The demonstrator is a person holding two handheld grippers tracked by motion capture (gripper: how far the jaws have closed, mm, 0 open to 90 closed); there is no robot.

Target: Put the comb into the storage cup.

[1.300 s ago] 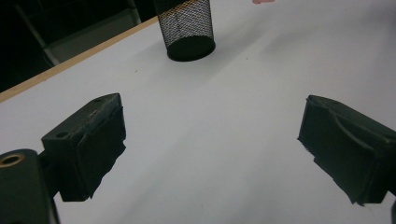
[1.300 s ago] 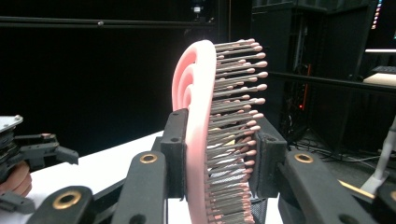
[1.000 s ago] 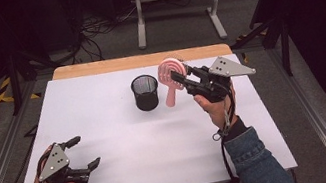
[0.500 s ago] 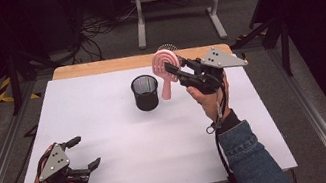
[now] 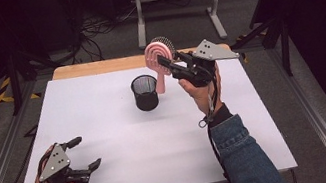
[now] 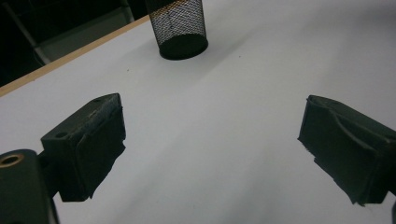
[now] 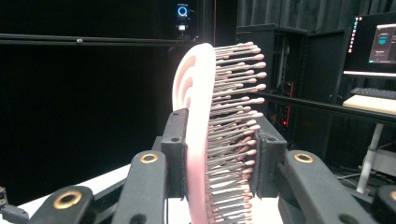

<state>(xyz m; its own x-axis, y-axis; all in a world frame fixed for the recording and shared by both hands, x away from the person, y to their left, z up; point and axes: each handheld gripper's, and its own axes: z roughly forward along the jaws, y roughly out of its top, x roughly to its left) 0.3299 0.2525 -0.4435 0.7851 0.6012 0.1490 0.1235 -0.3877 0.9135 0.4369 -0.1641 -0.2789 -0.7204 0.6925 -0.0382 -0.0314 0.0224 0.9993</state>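
A pink plastic paddle hairbrush with pink-tipped bristles (image 5: pixel 159 56) hangs in the air, head up and handle pointing down, just beside and above the black wire-mesh cup (image 5: pixel 145 92), which stands upright on the white desk (image 5: pixel 103 112).

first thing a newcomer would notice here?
The round pink hairbrush with dark bristles, held upright in the air by the right gripper just right of the black wire-mesh cup near the far edge of the white table. In the right gripper view the jaws clamp the brush head, one on its flat back, one on the bristles. The left gripper rests open at the near left corner.
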